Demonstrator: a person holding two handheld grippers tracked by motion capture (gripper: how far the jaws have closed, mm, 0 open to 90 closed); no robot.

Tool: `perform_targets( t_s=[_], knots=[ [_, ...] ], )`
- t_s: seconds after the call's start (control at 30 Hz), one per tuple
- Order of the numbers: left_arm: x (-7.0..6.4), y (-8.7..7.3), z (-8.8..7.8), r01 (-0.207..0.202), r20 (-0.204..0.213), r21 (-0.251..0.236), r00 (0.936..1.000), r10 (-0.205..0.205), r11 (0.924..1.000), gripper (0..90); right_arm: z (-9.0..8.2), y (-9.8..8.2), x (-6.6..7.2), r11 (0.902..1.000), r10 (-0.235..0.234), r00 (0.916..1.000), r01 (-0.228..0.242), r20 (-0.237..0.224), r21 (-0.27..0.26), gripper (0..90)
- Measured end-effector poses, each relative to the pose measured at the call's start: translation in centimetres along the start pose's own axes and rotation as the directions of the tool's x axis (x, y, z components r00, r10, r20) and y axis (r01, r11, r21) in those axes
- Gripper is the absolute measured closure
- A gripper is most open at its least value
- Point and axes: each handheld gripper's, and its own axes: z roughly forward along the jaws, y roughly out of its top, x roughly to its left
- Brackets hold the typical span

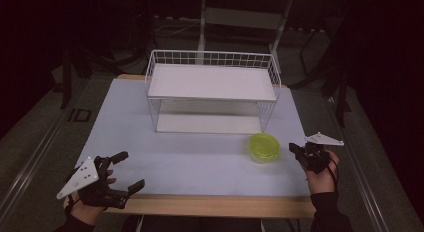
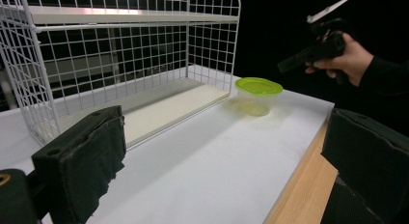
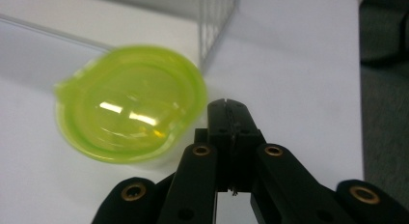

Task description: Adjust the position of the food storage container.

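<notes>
The right gripper point(image 3: 226, 105) sits at the lower middle of its own view with both black jaws pressed flat together and nothing between them. Just to its upper left lies the green-lidded container point(image 3: 128, 105), close to the tips but not touching them. In the high view the same right gripper point(image 1: 295, 148) is at the lower right of the frame, level with the container point(image 1: 264, 147) and just beside its right edge, on the pale table point(image 1: 200, 162).

The main risk is a push rather than a pick: with the jaws closed, any further travel toward the tub would likely nudge it leftward or tip it, since it looks light and the top is smooth. If the jaws part too late they could catch the lid's lip and flip it. A shove could also send it into the corner of the white wire rack point(image 1: 212, 92), which stands just behind it.

The left gripper point(image 1: 127, 172), at the lower left, holds its jaws wide apart over bare table.

The container is blurred in the right gripper view, so whether the lid is sealed is unclear. Whether it holds anything cannot be told.
</notes>
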Motion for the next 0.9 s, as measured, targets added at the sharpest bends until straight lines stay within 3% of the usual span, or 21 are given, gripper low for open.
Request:
perform_targets(
  t_s=[0.07, 0.2, 0.27, 0.33, 0.7, 0.87, 0.9],
  knots=[
    [0.0, 0.0, 0.0, -0.003, -0.001, -0.002, 1.0, 0.003, 1.0, 2.6, 1.0, -0.5, -0.5, 0.9989, 0.022, 0.9997, -0.022, 0.002, 0.041, 90.0],
    [0.0, 0.0, 0.0, -0.003, 0.001, -0.006, 1.0, 0.003, 1.0, 2.6, 2.1, -1.2, -1.3, 0.9958, 0.058, 0.9983, -0.057, -0.004, 0.072, 89.9],
    [0.0, 0.1, 0.0, -0.004, 0.001, -0.005, 1.0, 0.004, 1.0, 2.5, 3.3, -1.8, -1.7, 0.9906, 0.092, 0.9956, -0.09, -0.015, 0.102, 90.0],
    [-0.1, 0.1, 0.1, -0.008, 0.003, -0.003, 1.0, 0.008, 1.0, 2.6, 4.1, -2.2, -1.7, 0.9869, 0.094, 0.9955, -0.092, -0.013, 0.133, 90.0],
    [-0.1, 0.1, 0.0, -0.007, 0.009, -0.003, 0.9999, 0.007, 1.0, 2.6, 6.4, -2.2, -1.2, 0.9766, 0.159, 0.9833, -0.143, -0.089, 0.16, 90.0],
    [-0.1, 0.0, 0.1, -0.006, 0.009, 0.001, 0.9999, 0.006, 1.0, 2.6, 7.0, -1.8, -0.2, 0.9766, 0.16, 0.9792, -0.138, -0.125, 0.165, 90.0],
    [-0.1, 0.0, 0.1, -0.005, 0.009, 0.001, 0.9999, 0.005, 1.0, 2.6, 7.2, -1.7, 0.0, 0.9772, 0.145, 0.9824, -0.124, -0.117, 0.173, 90.0]
  ],
)
